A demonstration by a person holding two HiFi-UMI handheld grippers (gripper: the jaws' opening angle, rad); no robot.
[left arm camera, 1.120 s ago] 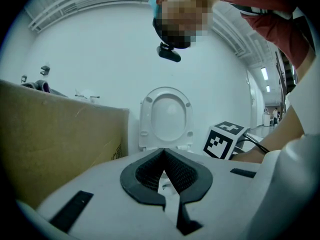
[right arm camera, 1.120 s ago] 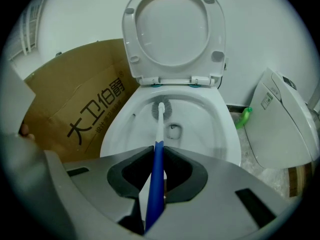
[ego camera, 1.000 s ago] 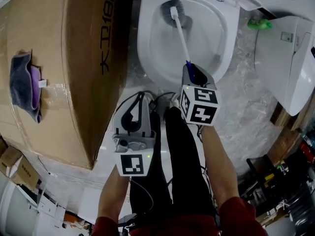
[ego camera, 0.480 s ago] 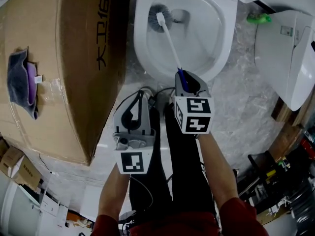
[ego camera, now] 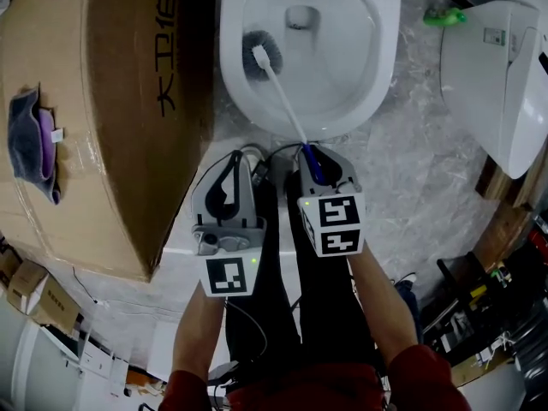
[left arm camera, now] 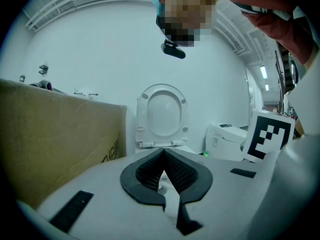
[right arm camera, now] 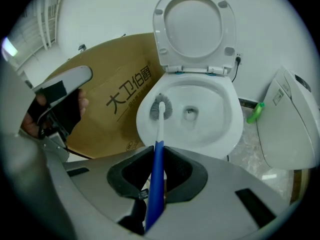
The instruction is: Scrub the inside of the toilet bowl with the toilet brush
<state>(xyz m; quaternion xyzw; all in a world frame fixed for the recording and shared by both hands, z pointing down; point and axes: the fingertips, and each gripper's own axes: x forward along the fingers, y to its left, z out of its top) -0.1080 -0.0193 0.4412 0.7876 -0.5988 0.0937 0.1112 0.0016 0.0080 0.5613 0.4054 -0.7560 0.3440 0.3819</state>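
The white toilet bowl (ego camera: 368,75) (right arm camera: 225,129) stands open, its seat and lid (right arm camera: 194,26) raised. My right gripper (ego camera: 315,163) (right arm camera: 155,170) is shut on the blue handle of the toilet brush (ego camera: 278,97) (right arm camera: 158,149). The brush's dark bristle head (ego camera: 255,65) (right arm camera: 161,109) rests against the bowl's inner left wall, left of the drain hole (ego camera: 301,17). My left gripper (ego camera: 229,188) (left arm camera: 164,168) hangs shut and empty in front of the bowl, beside the right one.
A large cardboard box (ego camera: 94,118) (right arm camera: 115,99) stands tight against the toilet's left side, a purple cloth (ego camera: 34,144) on top. A second white toilet unit (ego camera: 501,75) sits at the right, a green object (ego camera: 447,15) beside it. The person's dark trouser legs (ego camera: 300,298) are below.
The brush head has slid from the far left of the bowl down the left wall toward the near rim. Both grippers have drawn back toward me.
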